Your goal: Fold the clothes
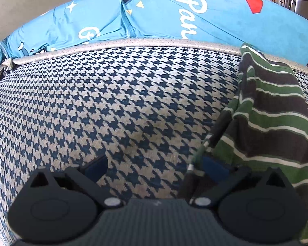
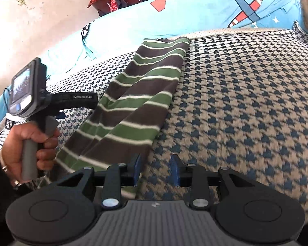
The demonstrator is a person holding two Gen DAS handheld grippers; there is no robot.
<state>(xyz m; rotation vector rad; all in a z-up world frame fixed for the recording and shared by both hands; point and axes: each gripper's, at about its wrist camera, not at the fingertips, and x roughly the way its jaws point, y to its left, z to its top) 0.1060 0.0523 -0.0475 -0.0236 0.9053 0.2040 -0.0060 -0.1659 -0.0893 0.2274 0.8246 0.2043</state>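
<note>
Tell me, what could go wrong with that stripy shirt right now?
Both grippers look open, so the striped garment may not be held; it could slump and bunch. Its far end lies at the edge of the houndstooth cushion, so a tug might drag it off. The left gripper has cloth draped over one finger, which might snag.

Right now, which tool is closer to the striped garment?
Too close to call. The left tool is open, its right finger against the striped garment. The right tool is open at its near edge, left finger touching.
</note>
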